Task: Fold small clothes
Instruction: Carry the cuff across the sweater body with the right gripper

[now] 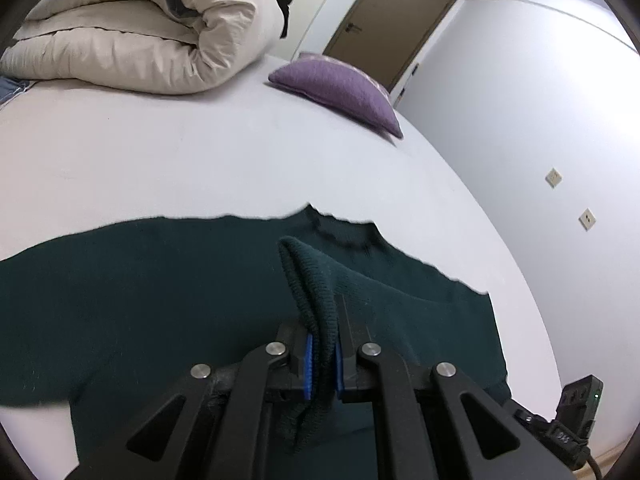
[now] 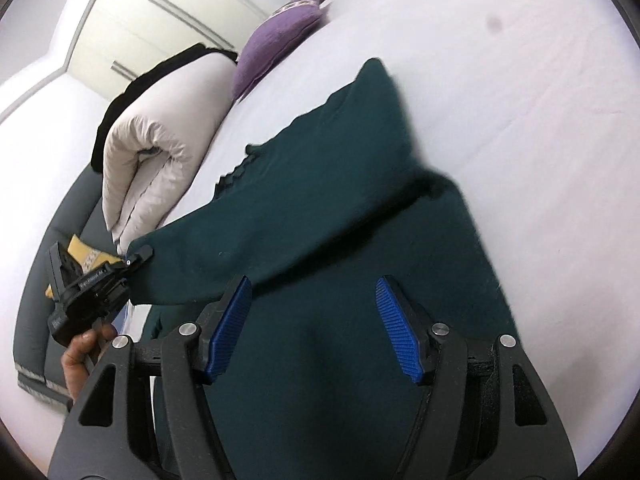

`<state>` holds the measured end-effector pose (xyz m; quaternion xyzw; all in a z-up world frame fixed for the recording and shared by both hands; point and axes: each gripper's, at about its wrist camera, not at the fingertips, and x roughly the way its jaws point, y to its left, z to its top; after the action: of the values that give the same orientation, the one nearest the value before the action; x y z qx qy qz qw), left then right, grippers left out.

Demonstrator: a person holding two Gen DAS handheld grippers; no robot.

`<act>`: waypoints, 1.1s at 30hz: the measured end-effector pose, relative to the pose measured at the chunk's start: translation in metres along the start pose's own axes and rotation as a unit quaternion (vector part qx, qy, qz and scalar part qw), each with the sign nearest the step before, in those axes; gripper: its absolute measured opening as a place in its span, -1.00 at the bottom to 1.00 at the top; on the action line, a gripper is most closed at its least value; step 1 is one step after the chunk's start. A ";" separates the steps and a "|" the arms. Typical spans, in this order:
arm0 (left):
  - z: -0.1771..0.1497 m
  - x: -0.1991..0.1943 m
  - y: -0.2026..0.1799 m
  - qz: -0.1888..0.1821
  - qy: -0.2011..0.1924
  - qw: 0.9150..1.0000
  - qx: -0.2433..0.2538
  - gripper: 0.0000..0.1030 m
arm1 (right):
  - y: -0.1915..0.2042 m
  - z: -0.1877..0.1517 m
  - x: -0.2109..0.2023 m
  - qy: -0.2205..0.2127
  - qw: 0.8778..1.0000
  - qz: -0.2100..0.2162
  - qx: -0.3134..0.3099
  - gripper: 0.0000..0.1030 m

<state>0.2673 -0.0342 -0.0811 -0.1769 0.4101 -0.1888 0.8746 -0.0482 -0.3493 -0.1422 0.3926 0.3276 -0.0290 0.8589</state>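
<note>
A dark green knit sweater [image 1: 160, 288] lies spread on the white bed [image 1: 200, 152], neckline toward the far side. My left gripper [image 1: 320, 312] is shut on a ribbed sleeve cuff [image 1: 308, 276], which stands up in a fold between the blue pads [image 1: 307, 364]. In the right wrist view the sweater [image 2: 320, 208] has one sleeve pulled out to the left, where the left gripper [image 2: 138, 258] pinches its end, held by a hand [image 2: 80, 352]. My right gripper [image 2: 314, 280] hovers over the sweater's body, open, its pads [image 2: 400, 328] well apart and pressing on nothing.
A rolled cream duvet [image 1: 140, 32] and a purple pillow [image 1: 340, 88] lie at the far end of the bed. The bed's edge curves along the wall with sockets [image 1: 554, 178] on the right. A door [image 1: 392, 20] stands beyond. A yellow item [image 2: 84, 254] lies beside the duvet [image 2: 148, 152].
</note>
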 end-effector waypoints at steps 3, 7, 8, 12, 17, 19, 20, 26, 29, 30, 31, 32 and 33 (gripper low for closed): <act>-0.002 0.019 0.019 -0.001 0.008 1.000 -0.019 -0.83 | -0.002 0.013 0.007 -0.008 1.000 0.003 0.024 0.23; -0.016 0.041 0.033 0.011 0.028 0.999 -0.031 -0.83 | -0.010 0.031 0.016 -0.022 0.997 0.013 0.069 0.22; -0.019 0.044 0.036 0.011 0.031 0.999 -0.033 -0.83 | -0.012 0.034 0.015 -0.029 0.997 0.015 0.077 0.22; -0.029 0.044 0.042 0.006 0.028 0.999 -0.041 -0.82 | -0.042 0.048 0.006 -0.070 0.987 0.025 0.145 -0.15; -0.034 0.044 0.046 -0.007 0.022 0.999 -0.048 -0.81 | -0.067 0.044 0.007 -0.082 0.978 0.044 0.189 -0.59; -0.035 0.042 0.048 -0.011 0.022 0.998 -0.050 -0.74 | -0.066 0.043 0.007 -0.089 0.978 0.046 0.184 -0.59; -0.035 0.041 0.049 -0.013 0.021 0.998 -0.053 -0.73 | -0.066 0.044 0.007 -0.087 0.977 0.047 0.188 -0.59; -0.040 0.045 0.057 -0.025 0.018 0.998 -0.060 -0.73 | -0.035 0.053 -0.018 -0.077 0.988 -0.015 0.134 -0.46; -0.041 0.047 0.059 -0.030 0.017 0.997 -0.065 -0.72 | -0.010 0.076 -0.029 -0.111 0.989 -0.076 0.066 -0.11; -0.042 0.047 0.061 -0.034 0.017 0.997 -0.069 -0.72 | -0.004 0.085 -0.026 -0.113 0.989 -0.085 0.049 0.13; -0.042 0.047 0.062 -0.038 0.016 0.997 -0.071 -0.71 | 0.004 0.098 -0.015 -0.107 0.990 -0.091 0.025 0.14; -0.042 0.047 0.063 -0.041 0.016 0.996 -0.075 -0.71 | 0.010 0.111 -0.002 -0.098 0.990 -0.100 0.001 0.14; -0.042 0.048 0.065 -0.044 0.015 0.996 -0.077 -0.71 | 0.014 0.122 0.011 -0.087 0.990 -0.111 -0.016 0.14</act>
<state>0.2745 -0.0071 -0.1678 -0.2589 0.4286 -0.1975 0.8428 0.0306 -0.4224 -0.0816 0.3365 0.2935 -0.1530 0.8816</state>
